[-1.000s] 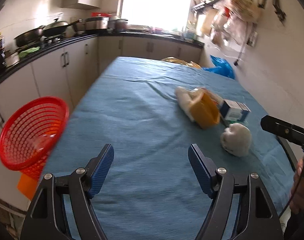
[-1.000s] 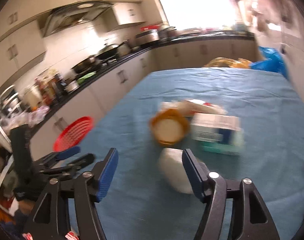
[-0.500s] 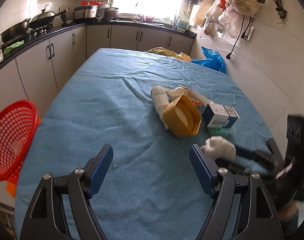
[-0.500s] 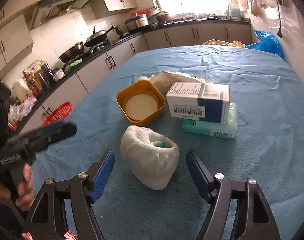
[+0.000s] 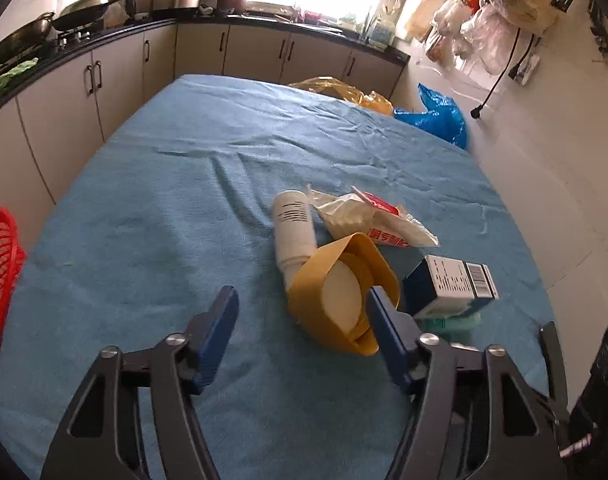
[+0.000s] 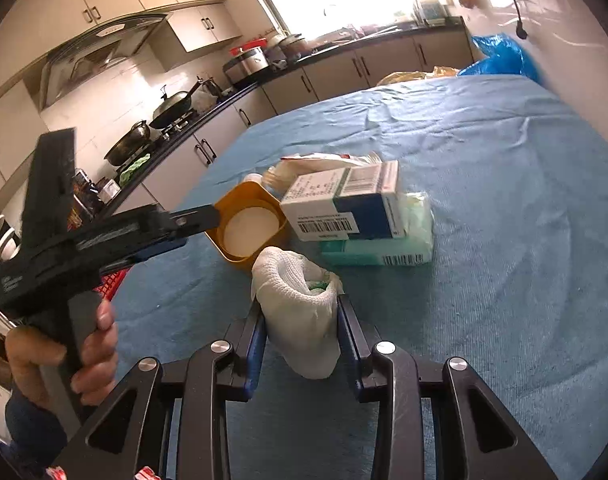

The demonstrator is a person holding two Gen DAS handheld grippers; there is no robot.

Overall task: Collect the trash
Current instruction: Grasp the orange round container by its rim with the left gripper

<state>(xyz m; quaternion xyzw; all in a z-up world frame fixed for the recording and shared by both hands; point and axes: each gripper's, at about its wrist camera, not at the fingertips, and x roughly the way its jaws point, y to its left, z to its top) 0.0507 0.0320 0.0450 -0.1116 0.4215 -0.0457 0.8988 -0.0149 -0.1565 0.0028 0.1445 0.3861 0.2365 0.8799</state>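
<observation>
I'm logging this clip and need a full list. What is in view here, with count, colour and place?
white wad: 1, white with green inside, table's near edge, between the right gripper's pads
tub: 1, yellow with white contents, on its side mid-table
bottle: 1, white, lying behind the tub
wrapper: 1, white and red, beside the bottle
box: 1, white and blue, on top of the green pack
green pack: 1, pale green, on the cloth
basket: 1, red, off the table's left edge
tablecloth: 1, blue, covering the table
left gripper: 1, black with blue pads, open, at the tub
right gripper: 1, black with blue pads, shut on the wad
</observation>
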